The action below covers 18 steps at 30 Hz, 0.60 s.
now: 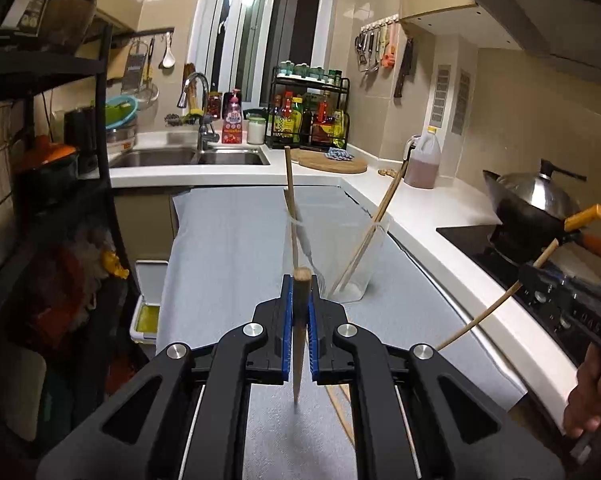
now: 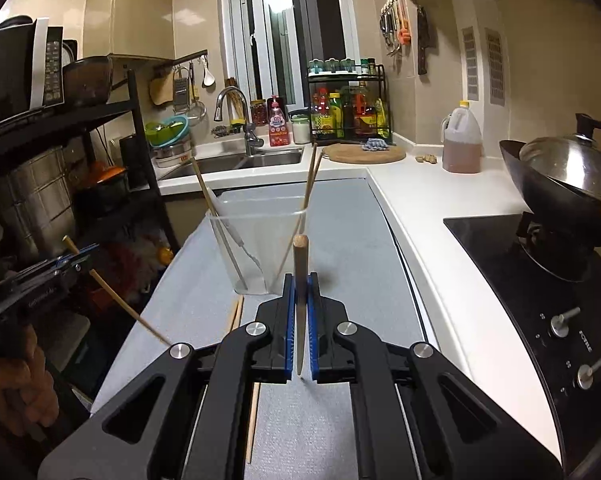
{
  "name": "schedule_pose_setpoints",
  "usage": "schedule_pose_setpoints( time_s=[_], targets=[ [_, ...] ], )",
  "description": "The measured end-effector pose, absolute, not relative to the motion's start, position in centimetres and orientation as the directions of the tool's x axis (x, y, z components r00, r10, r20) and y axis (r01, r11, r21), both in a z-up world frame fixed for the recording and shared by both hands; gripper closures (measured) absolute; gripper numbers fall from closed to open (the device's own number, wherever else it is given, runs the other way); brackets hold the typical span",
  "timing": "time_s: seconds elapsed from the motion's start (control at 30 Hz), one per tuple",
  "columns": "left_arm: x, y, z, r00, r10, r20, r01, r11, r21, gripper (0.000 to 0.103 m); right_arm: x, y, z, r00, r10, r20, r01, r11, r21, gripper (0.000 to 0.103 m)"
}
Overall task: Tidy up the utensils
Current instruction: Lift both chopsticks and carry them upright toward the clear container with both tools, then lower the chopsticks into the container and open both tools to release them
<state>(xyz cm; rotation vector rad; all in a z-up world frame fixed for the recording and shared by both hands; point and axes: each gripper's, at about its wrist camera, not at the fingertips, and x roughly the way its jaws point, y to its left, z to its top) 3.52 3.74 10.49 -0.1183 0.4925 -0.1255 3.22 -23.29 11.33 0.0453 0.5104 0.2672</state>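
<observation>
A clear plastic cup stands on the grey mat and holds several wooden chopsticks; it also shows in the right wrist view. My left gripper is shut on a chopstick, held upright just before the cup. My right gripper is shut on another chopstick, also upright, close to the cup. The right gripper with its chopstick shows at the right of the left wrist view; the left gripper shows at the left of the right wrist view. A loose chopstick lies on the mat.
A white counter wraps around the mat. A sink, a spice rack, a round cutting board and an oil jug stand at the back. A wok sits on the black stove. A black shelf stands left.
</observation>
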Motion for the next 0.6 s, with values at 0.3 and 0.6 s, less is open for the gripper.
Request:
schedule_pose_setpoints(
  time_s=[0.3,0.6],
  targets=[
    [7.1,5.1,14.4,0.835,-0.223,-0.503,0.118,0.965,-0.233,0.097,6.5,-22.5,15.0,0.829,0.309,-0.465,-0.285,0.951,0.123,0.097],
    [12.3,5.3,21.2,0.876,-0.241,-0.418,0.157,0.962,-0.225,0.097,10.6,-20.4,21.3,0.864,0.348,-0.363,-0.343,0.936,0.080,0.097]
  ],
)
